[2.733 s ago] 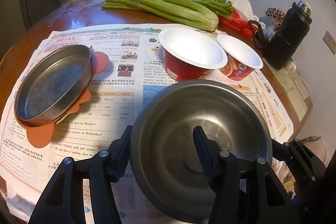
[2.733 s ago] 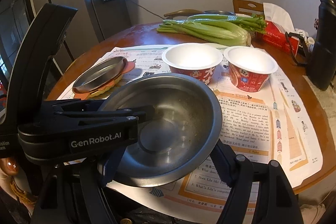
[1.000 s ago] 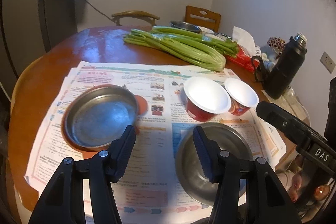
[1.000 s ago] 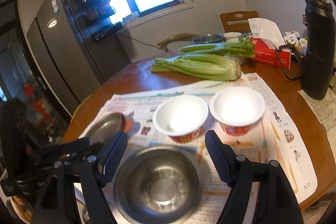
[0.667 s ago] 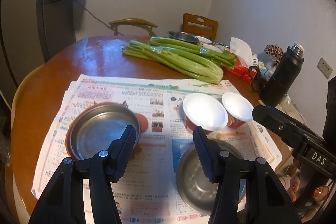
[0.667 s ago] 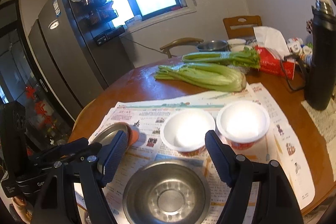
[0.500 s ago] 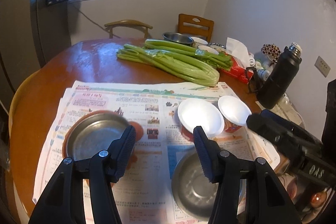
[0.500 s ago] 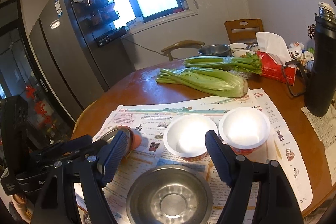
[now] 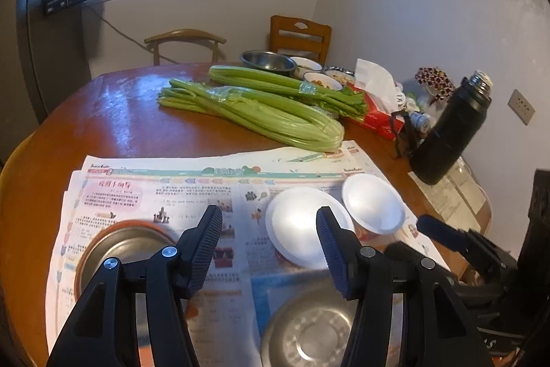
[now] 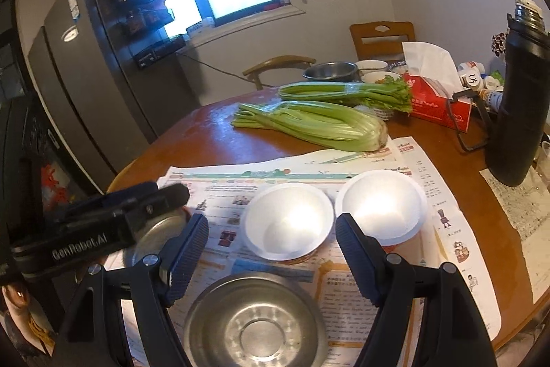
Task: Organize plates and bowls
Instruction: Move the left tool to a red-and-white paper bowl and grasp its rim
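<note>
— Left side first. What do you have?

— My left claw is spread wide and holds nothing; it hangs above the newspaper that covers the near part of the round wooden tabletop. Far left on the paper: a shallow steel plate sitting on an orange mat, partly hidden behind my left finger.

— Middle?

— A steel bowl stands upright on the newspaper at the near edge, empty, free of both claws. My right claw is above it, also wide open with nothing between the fingers. Just beyond the bowl stand two white-lined paper bowls with red sides, rims up: the left paper bowl and the right paper bowl, side by side; whether their rims touch I cannot tell.

— Farther back and right?

— Two bundles of celery lie across the bare wood past the paper. Behind them a second steel bowl and small dishes near the chairs. Then a red tissue box, and at far right a tall black thermos, upright, well apart from the bowls.
</note>
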The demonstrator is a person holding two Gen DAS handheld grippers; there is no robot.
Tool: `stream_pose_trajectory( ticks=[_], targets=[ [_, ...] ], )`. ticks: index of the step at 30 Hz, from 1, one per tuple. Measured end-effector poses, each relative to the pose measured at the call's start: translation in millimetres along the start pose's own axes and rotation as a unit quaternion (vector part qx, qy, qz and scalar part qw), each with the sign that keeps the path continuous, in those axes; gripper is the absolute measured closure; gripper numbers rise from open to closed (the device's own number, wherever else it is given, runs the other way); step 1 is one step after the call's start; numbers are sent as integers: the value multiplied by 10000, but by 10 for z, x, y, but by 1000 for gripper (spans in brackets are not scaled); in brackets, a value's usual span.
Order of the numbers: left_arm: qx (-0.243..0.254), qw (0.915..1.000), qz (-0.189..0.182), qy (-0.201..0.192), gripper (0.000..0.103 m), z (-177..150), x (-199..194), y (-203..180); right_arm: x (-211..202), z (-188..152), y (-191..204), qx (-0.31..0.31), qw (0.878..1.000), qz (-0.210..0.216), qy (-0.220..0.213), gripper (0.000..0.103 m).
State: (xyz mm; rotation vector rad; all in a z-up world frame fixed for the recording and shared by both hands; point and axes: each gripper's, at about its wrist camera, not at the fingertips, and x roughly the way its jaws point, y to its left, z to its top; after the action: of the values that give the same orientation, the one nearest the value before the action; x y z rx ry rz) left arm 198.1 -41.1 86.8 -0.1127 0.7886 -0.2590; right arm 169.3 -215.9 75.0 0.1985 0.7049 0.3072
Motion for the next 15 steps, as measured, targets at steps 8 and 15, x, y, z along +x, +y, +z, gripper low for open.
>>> stream_pose_trajectory(
  ticks=[8, 15],
  targets=[
    [-248, 9988, -43, 409, 44, 61, 548, 185, 332, -91, -79, 105, 9993, -98, 358, 26],
    [-276, 9966, -215, 751, 44, 6, 1011, 158, 626, -184, -172, 289, 9967, -36, 758, 26]
  ],
)
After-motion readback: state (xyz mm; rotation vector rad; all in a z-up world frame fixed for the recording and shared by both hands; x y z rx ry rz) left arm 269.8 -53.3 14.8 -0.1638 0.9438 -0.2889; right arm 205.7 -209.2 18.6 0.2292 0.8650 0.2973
